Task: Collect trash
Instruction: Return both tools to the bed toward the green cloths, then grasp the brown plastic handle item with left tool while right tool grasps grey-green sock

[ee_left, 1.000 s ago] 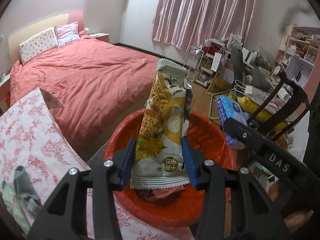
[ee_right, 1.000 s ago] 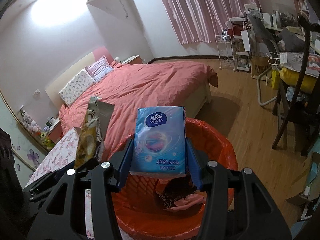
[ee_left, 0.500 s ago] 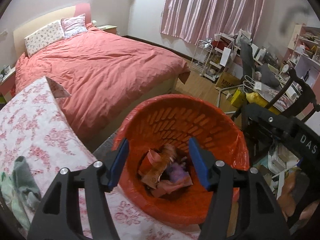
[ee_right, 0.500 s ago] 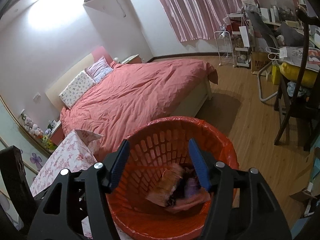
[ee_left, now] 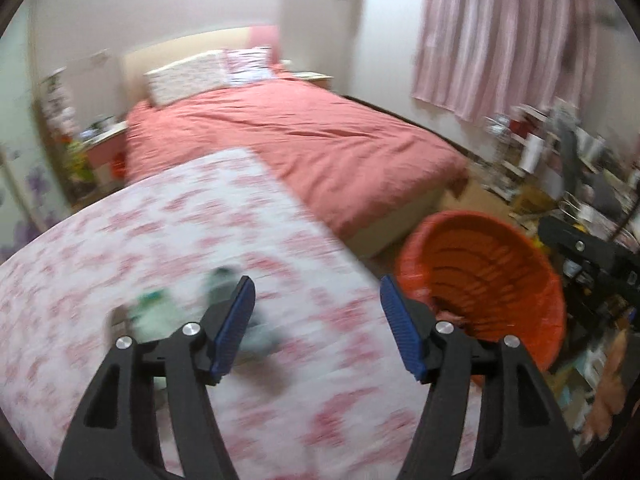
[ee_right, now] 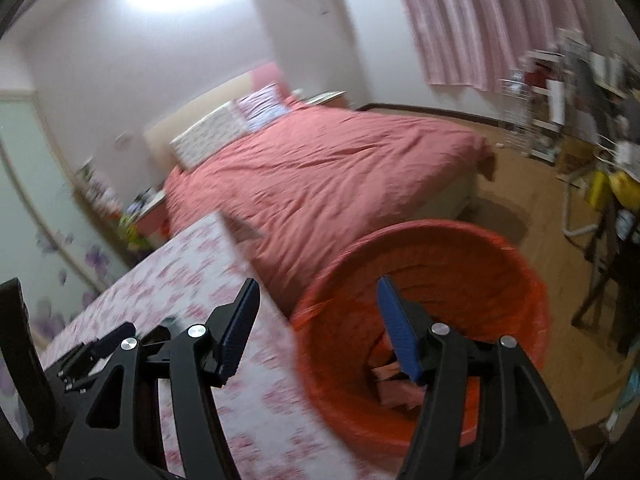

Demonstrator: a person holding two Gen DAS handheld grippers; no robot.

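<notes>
An orange trash basket (ee_left: 516, 276) stands on the floor at the table's right edge; it also shows in the right wrist view (ee_right: 476, 264) with wrappers (ee_right: 396, 384) at its bottom. My left gripper (ee_left: 316, 312) is open and empty above the floral tablecloth (ee_left: 152, 240). Blurred greenish crumpled trash (ee_left: 160, 312) lies on the cloth just left of its left finger. My right gripper (ee_right: 316, 312) is open and empty, over the table edge and the basket's left rim. The left gripper's body (ee_right: 96, 352) shows at the lower left of the right wrist view.
A bed with a red cover (ee_left: 304, 136) lies behind the table. Pink curtains (ee_left: 496, 36) hang at the back right. Cluttered shelves and a dark chair (ee_right: 600, 248) stand on the right over wooden floor (ee_right: 532, 184). Both views are motion-blurred.
Both grippers opened and dropped the snack wrapper and the tissue pack into the basket. Both have since swung left, away from the basket toward the table.
</notes>
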